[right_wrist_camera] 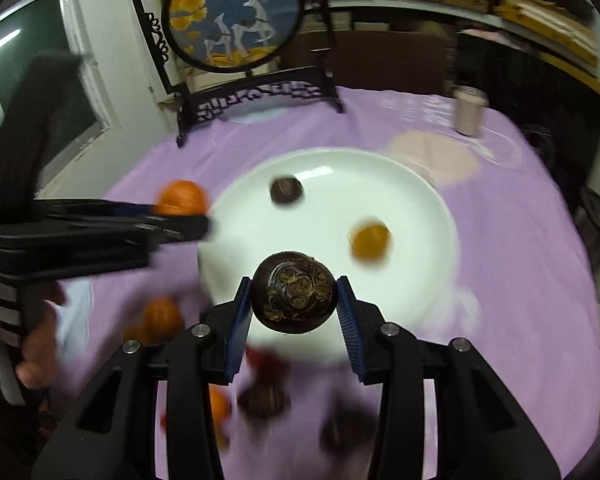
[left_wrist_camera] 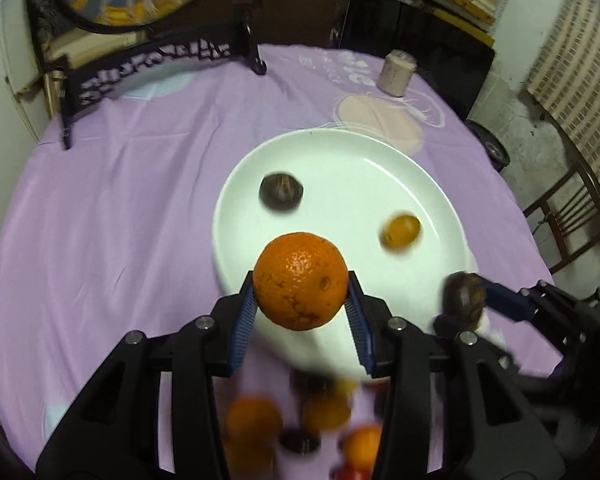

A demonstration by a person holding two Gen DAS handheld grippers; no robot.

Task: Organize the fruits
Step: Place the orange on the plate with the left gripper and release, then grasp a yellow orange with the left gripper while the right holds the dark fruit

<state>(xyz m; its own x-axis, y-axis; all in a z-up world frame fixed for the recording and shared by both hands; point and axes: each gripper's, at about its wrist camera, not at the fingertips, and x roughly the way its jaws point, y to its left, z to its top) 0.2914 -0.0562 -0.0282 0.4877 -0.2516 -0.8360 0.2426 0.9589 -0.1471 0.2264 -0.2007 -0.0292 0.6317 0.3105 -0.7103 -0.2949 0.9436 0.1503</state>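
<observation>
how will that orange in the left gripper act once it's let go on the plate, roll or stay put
The orange is round with no flat side, so it will probably roll a little on the smooth white plate. The raised rim should likely stop it. The left gripper pinches only its widest sides, yet its pitted skin seems unlikely to slip.

On the round white plate [left_wrist_camera: 432,184], a small dark fruit [left_wrist_camera: 281,193] lay left of a small orange fruit [left_wrist_camera: 401,233].

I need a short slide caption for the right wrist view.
Right gripper holds a dark round fruit above the white plate; left gripper carries an orange.
</observation>
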